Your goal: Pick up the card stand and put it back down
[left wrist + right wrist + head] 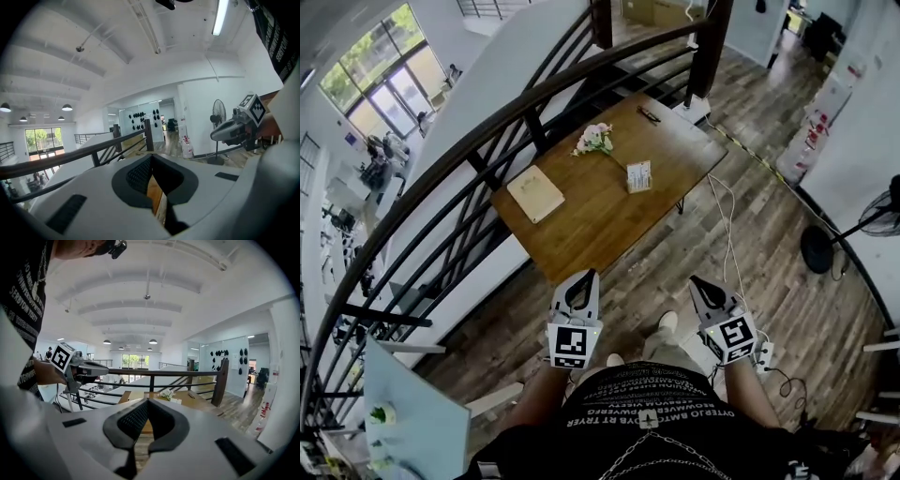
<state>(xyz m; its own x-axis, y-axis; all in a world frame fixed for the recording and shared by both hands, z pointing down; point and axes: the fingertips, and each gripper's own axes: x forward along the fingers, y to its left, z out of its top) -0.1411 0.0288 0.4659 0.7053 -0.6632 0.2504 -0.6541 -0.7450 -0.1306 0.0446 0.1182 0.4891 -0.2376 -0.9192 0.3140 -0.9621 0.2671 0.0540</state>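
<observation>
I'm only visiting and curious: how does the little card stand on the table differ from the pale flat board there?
The card stand stands upright; the pale board lies flat. The card stand is smaller than the pale board. The card stand looks white with print, the pale board plain tan. Both rest on the wooden table, apart from each other.

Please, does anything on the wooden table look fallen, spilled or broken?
Nothing stands out. On the table the card stand seems upright, the flower bunch lies beside it, the pale board lies flat, and a small dark object rests near the far edge. No spill shows.
</observation>
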